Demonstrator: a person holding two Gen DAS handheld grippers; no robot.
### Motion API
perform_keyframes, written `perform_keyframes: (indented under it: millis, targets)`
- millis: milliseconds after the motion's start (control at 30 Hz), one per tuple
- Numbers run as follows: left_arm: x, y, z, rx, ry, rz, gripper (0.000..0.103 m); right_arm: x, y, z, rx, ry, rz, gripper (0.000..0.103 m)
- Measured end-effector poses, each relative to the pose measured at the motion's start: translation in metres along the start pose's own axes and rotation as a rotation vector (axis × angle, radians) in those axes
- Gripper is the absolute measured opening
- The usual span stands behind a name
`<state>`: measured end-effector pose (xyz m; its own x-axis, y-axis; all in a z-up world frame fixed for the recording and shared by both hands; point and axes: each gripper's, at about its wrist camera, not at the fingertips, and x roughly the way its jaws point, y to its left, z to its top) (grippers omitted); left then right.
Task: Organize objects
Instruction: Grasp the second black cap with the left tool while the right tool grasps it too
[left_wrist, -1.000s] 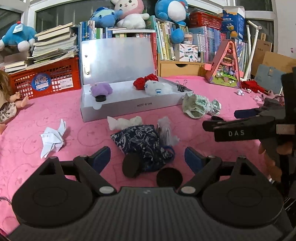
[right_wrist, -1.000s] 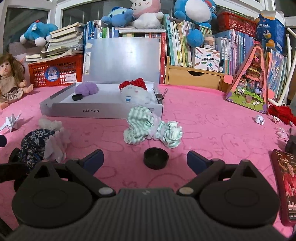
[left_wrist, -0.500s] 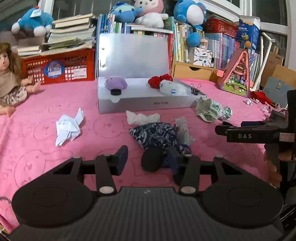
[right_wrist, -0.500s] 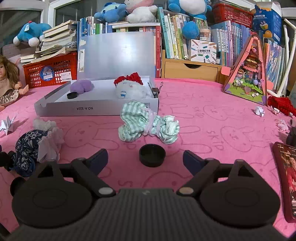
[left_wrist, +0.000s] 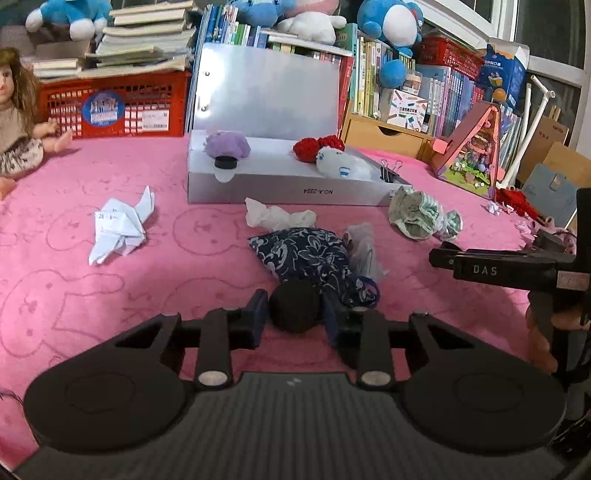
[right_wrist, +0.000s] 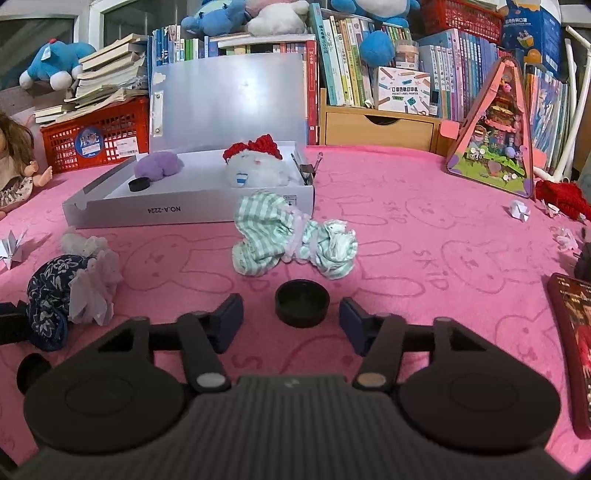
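Your left gripper (left_wrist: 293, 317) has just been closing and its pads now pinch a black round cap (left_wrist: 295, 309), tilted on edge, at the near end of the navy floral pouch (left_wrist: 306, 254). Your right gripper (right_wrist: 291, 319) has also just been closing; its jaws stand part-spread either side of a 2nd black cap (right_wrist: 302, 302), which lies flat on the cloth w/ a gap to each pad.

Surface: pink cloth (right_wrist: 424, 236) w/ rabbit outlines covers the whole work area. Far centre, an open white file box (right_wrist: 184, 212), lid upright, holds a purple plush (right_wrist: 159, 164), a 3rd black cap (right_wrist: 139, 184), a white plush w/ red crochet top (right_wrist: 255, 166) and binder clips at its right end. Just near the box's right corner lies a green-striped cloth bundle (right_wrist: 291, 240). A folded paper figure (left_wrist: 120, 225) lies to the left, well apart from the pouch. White tissue (left_wrist: 277, 218) lies between pouch and box.

Room: the far edge is packed w/ books (right_wrist: 347, 70), a red crate (left_wrist: 114, 107), plush toys on top, a wooden drawer unit (right_wrist: 380, 125) and a triangular pink dollhouse (right_wrist: 495, 129) at right. A doll (left_wrist: 16, 122) sits far left.
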<state>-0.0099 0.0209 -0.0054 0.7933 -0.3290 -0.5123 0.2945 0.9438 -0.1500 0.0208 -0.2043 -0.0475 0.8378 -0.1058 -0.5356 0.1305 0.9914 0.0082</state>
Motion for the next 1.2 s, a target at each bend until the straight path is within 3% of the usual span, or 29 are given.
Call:
perform_keyframes:
  millis: [67, 100, 667, 1200]
  targets:
    - [-0.003, -0.003, 0.000, 0.025, -0.011, 0.003, 0.037, -0.001, 0.001, 0.000, -0.001, -0.007, 0.006, 0.039]
    - [-0.005, -0.004, 0.000, 0.035, -0.016, 0.002, 0.037, -0.002, 0.002, 0.001, -0.002, -0.009, 0.006, 0.036]
    - [-0.008, 0.003, 0.021, 0.038, -0.026, 0.062, 0.037, -0.016, 0.010, 0.009, -0.012, -0.043, 0.049, 0.036]
    - [0.008, 0.015, 0.086, 0.029, -0.120, 0.091, 0.037, -0.016, 0.013, 0.055, 0.003, -0.077, 0.105, 0.036]
